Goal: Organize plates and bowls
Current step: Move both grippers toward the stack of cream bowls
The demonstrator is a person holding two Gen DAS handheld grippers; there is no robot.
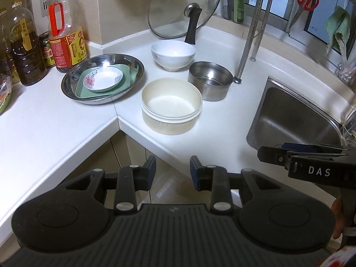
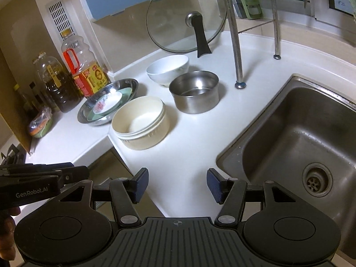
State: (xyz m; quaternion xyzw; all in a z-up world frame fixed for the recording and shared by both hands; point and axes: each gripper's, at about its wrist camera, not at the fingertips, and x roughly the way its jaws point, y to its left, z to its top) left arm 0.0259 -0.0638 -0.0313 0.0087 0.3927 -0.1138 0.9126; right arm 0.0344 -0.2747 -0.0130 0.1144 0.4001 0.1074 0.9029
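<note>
Countertop (image 1: 55, 133) white, steel sink (image 2: 300, 133) inset.

Glass pot lid (image 1: 182, 11) leans against the corner wall, oil bottles (image 1: 64, 35) lined up on the left, steel sink (image 2: 300, 138) on the right, red scissors (image 1: 306, 0) and a green rag (image 1: 338, 26) hanging by the window.

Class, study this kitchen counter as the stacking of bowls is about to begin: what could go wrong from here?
1. The cream bowl sits near the counter's inner corner edge; a clumsy nudge could push it off.
2. The glass lid leans on the wall behind the white bowl; lifting that bowl carelessly might topple it.
3. The steel pot may slip between the pads.
</note>
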